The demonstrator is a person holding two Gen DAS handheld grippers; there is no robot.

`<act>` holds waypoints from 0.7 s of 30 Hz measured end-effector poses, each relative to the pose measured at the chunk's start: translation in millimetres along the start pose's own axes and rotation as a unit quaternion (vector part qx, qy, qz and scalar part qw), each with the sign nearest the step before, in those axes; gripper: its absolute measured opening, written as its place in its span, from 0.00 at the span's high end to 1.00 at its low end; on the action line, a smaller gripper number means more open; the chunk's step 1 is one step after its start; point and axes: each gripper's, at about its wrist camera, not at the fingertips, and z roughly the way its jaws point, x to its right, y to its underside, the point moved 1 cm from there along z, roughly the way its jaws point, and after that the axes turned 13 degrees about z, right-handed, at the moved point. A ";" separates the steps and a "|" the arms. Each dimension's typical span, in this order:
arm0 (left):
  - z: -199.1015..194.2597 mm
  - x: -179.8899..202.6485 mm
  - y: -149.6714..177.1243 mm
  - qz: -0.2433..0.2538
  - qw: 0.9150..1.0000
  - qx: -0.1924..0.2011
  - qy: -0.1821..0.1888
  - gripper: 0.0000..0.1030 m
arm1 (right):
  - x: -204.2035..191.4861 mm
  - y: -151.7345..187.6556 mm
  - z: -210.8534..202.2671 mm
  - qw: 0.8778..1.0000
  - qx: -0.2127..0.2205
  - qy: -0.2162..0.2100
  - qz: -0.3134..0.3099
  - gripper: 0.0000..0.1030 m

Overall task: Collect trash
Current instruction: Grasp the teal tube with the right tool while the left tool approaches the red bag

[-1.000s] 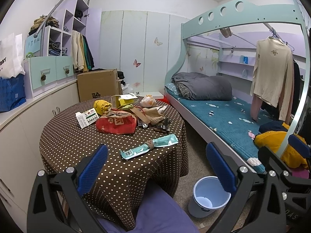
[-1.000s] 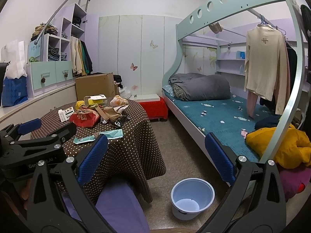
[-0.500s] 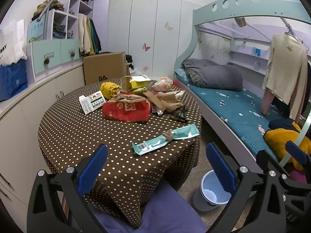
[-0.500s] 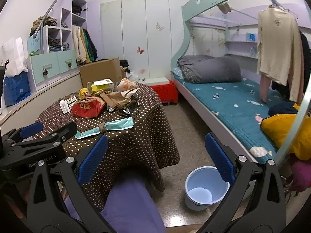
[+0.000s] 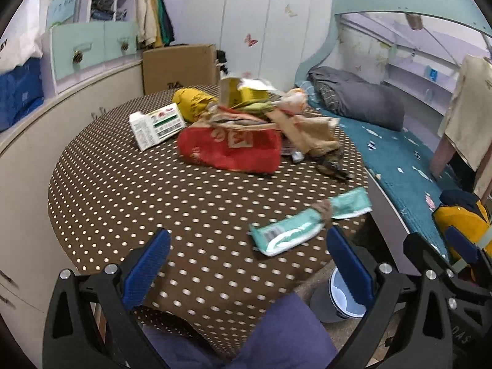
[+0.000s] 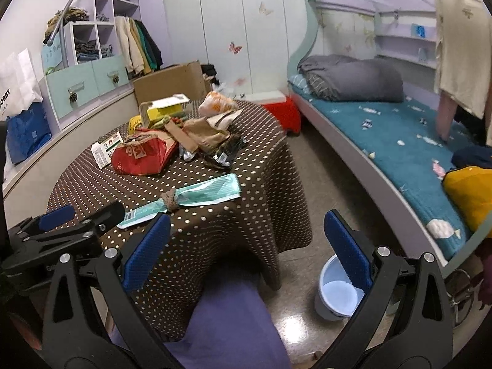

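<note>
A round table with a brown polka-dot cloth [image 5: 123,203] holds a pile of trash: a red bag [image 5: 230,149], a yellow bag [image 5: 192,103], a white carton [image 5: 155,124], brown paper wrappers [image 5: 307,130] and a teal wrapper [image 5: 307,226] near the front edge. My left gripper [image 5: 247,264] is open and empty, hovering over the table's near edge, just short of the teal wrapper. My right gripper [image 6: 246,252] is open and empty, off the table's right side, above the floor. A light blue bucket [image 6: 338,292] stands on the floor to the right of the table.
A bunk bed [image 6: 399,153] with a teal mattress runs along the right. White cabinets [image 5: 37,153] line the left wall. A cardboard box [image 5: 178,67] and a red stool [image 6: 283,110] stand behind the table. A purple seat [image 6: 233,323] sits below the grippers.
Both grippers have moved forward and tilted down toward the table. The trash pile and the teal wrapper now appear closer. Both stay open.
</note>
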 end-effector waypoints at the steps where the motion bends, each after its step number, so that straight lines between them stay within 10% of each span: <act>1: 2.2 -4.7 0.0 -0.004 1.000 -0.002 -0.002 0.04 | -2.6 -0.2 4.0 1.000 -0.004 -0.002 0.000 0.05; 21: 37.5 -70.5 2.9 -0.052 0.998 -0.040 -0.021 0.04 | -52.3 -2.4 97.6 0.994 -0.103 0.003 0.029 0.05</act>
